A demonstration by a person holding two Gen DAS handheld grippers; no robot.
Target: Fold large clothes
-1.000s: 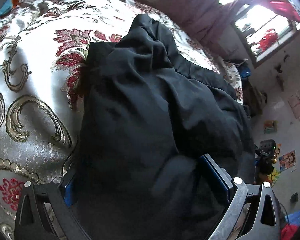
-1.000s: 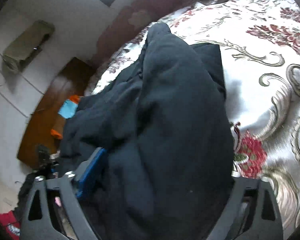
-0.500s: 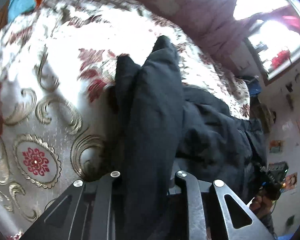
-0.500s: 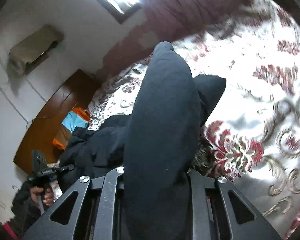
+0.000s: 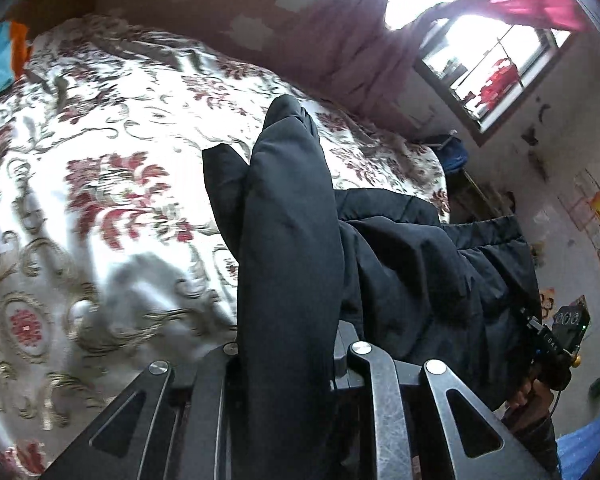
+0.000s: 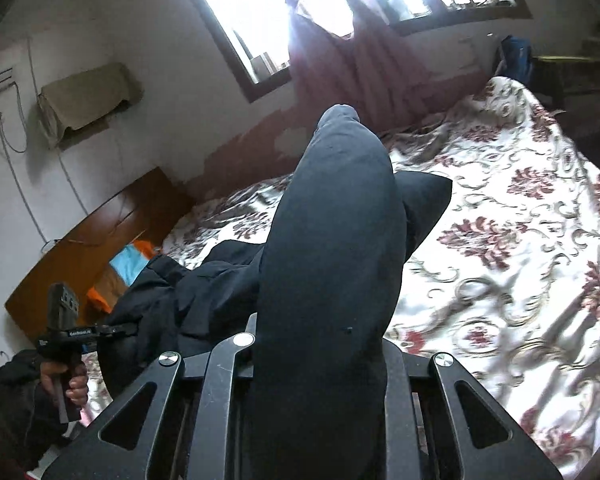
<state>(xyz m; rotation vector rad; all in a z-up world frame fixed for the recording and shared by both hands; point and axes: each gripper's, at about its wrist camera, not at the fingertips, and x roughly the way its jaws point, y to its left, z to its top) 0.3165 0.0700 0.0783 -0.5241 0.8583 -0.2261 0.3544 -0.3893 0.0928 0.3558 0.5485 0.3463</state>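
Black jacket point(image 5: 288, 264) now hangs higher, both jaws still clamped.

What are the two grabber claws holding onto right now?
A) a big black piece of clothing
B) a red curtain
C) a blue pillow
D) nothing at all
A: the left gripper and the right gripper are each clamped on a thick fold of the black garment, which trails down onto the flowered bedspread.
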